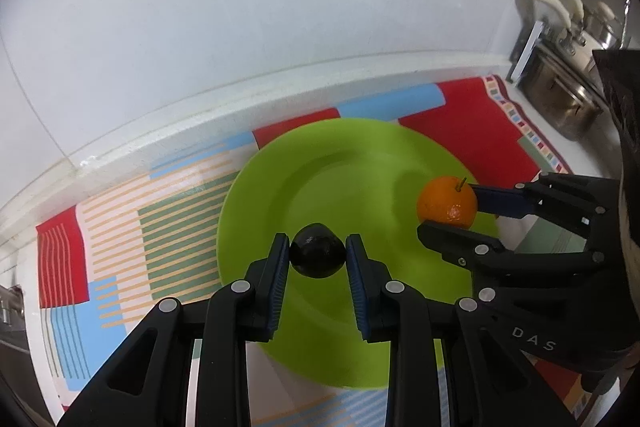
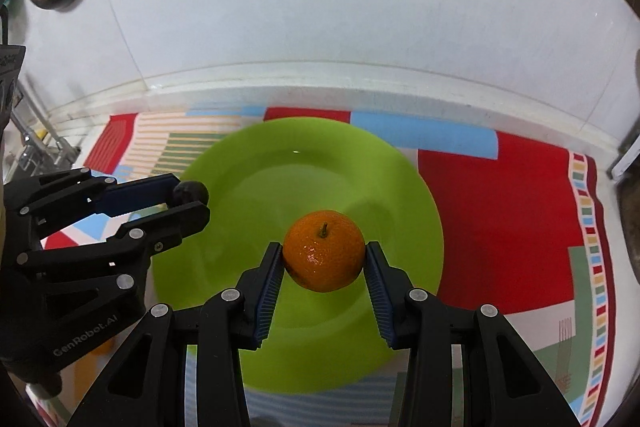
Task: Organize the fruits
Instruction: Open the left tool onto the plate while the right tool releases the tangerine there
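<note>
Orange mandarin [image 2: 324, 251] with stem, glossy dark fruit [image 1: 317, 255], both gripped

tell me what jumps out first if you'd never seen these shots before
The bright green plate fills the middle of both views, lying on a red, blue and striped patterned cloth. Over it, the right gripper is clamped on an orange tangerine with a short stem, and the left gripper holds a small dark, nearly black round fruit. Behind runs a plain white wall.
</note>
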Demonstrator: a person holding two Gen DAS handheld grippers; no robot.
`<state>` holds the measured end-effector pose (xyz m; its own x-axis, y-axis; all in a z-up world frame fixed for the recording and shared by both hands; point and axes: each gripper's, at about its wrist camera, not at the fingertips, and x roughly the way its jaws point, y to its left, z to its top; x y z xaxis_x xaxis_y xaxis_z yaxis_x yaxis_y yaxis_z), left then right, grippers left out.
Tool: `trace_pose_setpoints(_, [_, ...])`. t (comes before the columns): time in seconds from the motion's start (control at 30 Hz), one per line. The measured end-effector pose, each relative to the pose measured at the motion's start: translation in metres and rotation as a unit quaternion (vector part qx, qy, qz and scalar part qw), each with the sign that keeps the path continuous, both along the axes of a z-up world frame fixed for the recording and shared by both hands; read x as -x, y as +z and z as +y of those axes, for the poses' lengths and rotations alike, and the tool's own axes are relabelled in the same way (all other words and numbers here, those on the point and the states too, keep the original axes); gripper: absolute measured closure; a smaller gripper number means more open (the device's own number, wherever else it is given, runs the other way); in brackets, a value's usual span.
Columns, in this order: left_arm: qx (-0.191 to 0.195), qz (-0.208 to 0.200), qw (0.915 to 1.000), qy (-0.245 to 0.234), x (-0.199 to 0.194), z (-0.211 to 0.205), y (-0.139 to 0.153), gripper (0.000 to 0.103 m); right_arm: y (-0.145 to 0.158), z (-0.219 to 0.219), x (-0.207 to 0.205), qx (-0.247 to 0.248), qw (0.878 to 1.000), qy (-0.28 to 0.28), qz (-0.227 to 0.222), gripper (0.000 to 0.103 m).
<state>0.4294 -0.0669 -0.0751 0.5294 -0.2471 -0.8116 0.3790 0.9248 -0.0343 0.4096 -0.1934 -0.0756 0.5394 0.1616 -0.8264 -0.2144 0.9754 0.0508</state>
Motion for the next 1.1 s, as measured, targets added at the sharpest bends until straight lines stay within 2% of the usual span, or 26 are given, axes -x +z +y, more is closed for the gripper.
trace_pose_setpoints(0.37, [-0.002, 0.022, 0.9997, 0.002, -0.012, -0.002, -0.014, 0.073, -0.009, 0.001, -0.01, 0.003, 1.0, -0.007, 0.016, 0.061])
trace_pose_setpoints(0.47, [-0.006, 0.017, 0.9998, 0.002, -0.011, -0.002, -0.013, 0.065, -0.011, -0.001, -0.011, 0.003, 1.0, -0.008, 0.017, 0.06])
trace_pose_setpoints(0.53, [-0.007, 0.012, 0.9999, 0.003, -0.009, -0.001, -0.01, 0.062, -0.009, -0.001, -0.009, 0.01, 1.0, -0.012, 0.01, 0.054])
trace_pose_setpoints(0.6, [-0.003, 0.008, 1.0, 0.005, -0.006, 0.002, -0.006, 0.061, -0.006, -0.002, -0.007, 0.012, 1.0, -0.015, 0.005, 0.05])
trace_pose_setpoints(0.83, [0.003, -0.012, 0.9998, 0.013, 0.015, 0.012, 0.012, 0.058, 0.009, -0.011, 0.011, 0.004, 0.999, -0.032, -0.012, 0.05])
trace_pose_setpoints(1.1, [0.012, -0.069, 0.9975, 0.011, 0.06, 0.018, 0.05, 0.045, 0.038, -0.011, 0.05, -0.006, 0.998, -0.041, -0.051, 0.05])
